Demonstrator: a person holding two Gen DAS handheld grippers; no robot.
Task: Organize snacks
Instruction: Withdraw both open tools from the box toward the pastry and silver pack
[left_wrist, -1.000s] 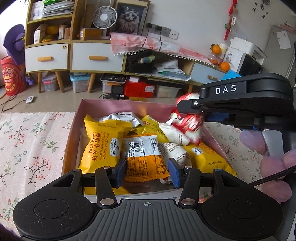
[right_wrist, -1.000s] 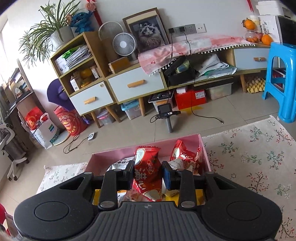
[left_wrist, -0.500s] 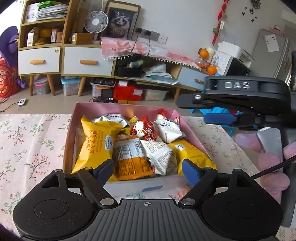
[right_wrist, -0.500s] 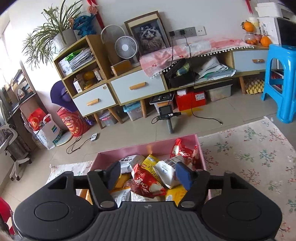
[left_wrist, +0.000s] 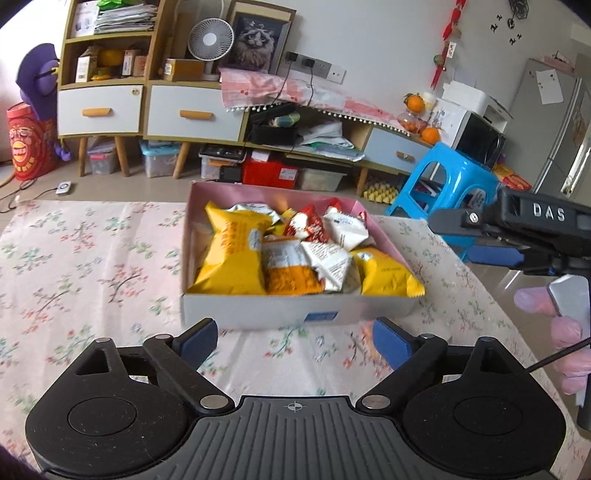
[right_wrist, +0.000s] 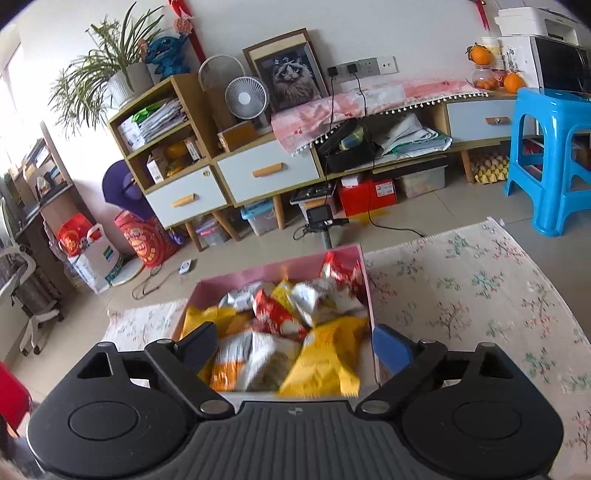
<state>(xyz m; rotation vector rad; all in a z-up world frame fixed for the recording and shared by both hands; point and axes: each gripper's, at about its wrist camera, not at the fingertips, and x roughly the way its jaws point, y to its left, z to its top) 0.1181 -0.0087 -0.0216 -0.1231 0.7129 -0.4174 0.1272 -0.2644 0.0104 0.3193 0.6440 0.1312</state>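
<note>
Snack packets (left_wrist: 295, 254) all lie inside one pink box (left_wrist: 295, 314) on the flowered cloth (left_wrist: 92, 266). Count in the left wrist view: three yellow packets, one at the box's left side (left_wrist: 231, 258), one at its right front corner (left_wrist: 388, 275), one peeking out at the back; one orange-and-white packet (left_wrist: 286, 271) at the front middle; three white or silver ones; two red ones toward the back, one (left_wrist: 306, 227) lying in the middle, the other against the far right wall. Some overlap, so the count is approximate.

Your left gripper (left_wrist: 295, 336) sits just short of the box's front wall, its jaws opening wide, nothing between them. Your right gripper (right_wrist: 291, 343) hangs over the box's near end, jaws also opening, nothing pinched; the packets show between them only from above and blurred.

Against a second ago: the left jaws then stood close around the orange-and-white packet, and the right ones pinched a red packet. Both packets now lie loose in the box, and both grippers have backed away from it. One blue stool (left_wrist: 454, 184) stands beyond the box's right side.
</note>
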